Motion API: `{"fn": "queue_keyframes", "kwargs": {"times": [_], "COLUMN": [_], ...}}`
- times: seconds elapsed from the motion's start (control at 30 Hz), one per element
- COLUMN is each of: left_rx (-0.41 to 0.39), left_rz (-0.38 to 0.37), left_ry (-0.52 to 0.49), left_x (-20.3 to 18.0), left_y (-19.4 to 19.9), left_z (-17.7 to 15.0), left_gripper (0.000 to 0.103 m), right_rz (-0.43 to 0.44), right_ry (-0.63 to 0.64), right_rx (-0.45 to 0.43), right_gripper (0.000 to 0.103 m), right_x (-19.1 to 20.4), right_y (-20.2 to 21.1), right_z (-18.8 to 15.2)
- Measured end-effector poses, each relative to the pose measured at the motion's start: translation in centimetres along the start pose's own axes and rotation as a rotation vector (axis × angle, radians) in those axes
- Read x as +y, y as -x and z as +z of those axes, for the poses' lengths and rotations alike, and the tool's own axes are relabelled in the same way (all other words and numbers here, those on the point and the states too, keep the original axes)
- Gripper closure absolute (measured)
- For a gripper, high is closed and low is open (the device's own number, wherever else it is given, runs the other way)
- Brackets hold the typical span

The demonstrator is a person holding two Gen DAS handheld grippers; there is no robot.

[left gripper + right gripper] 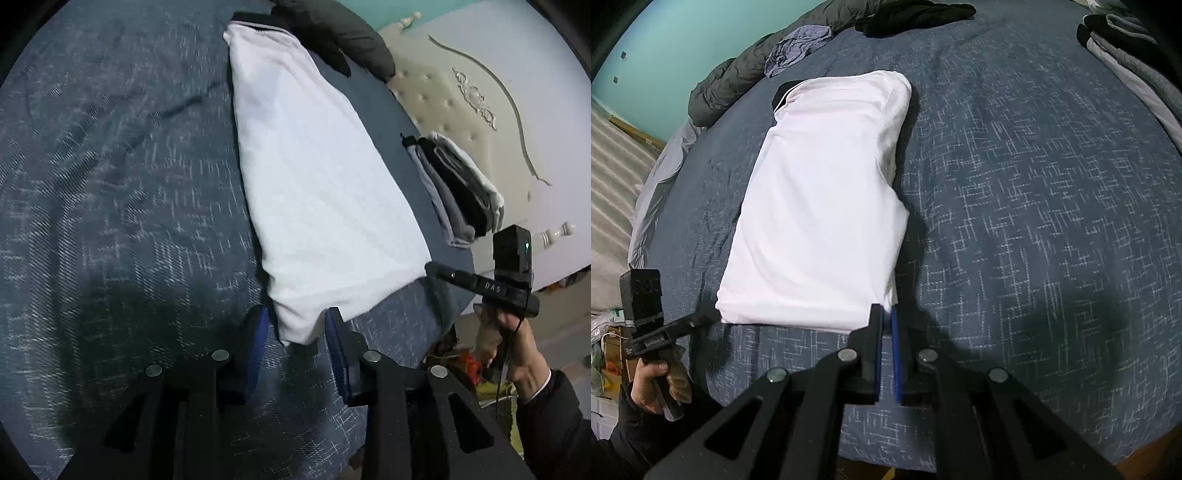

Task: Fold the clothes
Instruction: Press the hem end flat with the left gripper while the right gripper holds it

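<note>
blue bedspread (1015, 184) bears a folded white shirt (820, 206); left tongs (297, 328) parted around its corner, right tongs (885, 314) pinching its hem

Bed (1034, 192) covered by a dark blue spread with a pale crosshatch pattern. Lying directly on it: one white folded garment (820, 206), flat, near the middle; a stack of folded grey and black clothes (458, 192) at one edge; a dark padded jacket (738, 70), a crumpled bluish cloth (796, 42) and a black garment (916, 14) along the far edge.
</note>
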State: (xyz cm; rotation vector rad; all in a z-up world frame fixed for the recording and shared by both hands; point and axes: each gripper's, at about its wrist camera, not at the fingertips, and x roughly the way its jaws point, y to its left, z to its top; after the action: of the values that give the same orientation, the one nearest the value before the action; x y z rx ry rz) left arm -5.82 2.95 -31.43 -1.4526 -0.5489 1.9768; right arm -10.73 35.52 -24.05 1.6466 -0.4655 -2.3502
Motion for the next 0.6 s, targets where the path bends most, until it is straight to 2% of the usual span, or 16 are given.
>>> {"fn": "queue_keyframes", "kwargs": {"times": [0.03,0.2,0.6], "left_rx": [0.002,-0.007,-0.002], "left_rz": [-0.002,-0.01,-0.007], "left_ry": [-0.002,-0.026,0.018], "left_x": [0.0,-0.2,0.2], "left_y": [0.1,1.4,1.2], "left_z": [-0.1,-0.5,-0.5], "left_gripper": [0.099,0.099,0.097], "right_rz": [0.0,0.006,-0.013], "right_ry": [0.001,0.011,0.011], "right_rx": [0.001,0.009,0.061], "right_gripper": [0.099,0.099,0.096], "right_x": [0.0,-0.1,-0.1], "right_y": [0.0,0.3,0.0], "right_z": [0.0,-0.2,0.2]}}
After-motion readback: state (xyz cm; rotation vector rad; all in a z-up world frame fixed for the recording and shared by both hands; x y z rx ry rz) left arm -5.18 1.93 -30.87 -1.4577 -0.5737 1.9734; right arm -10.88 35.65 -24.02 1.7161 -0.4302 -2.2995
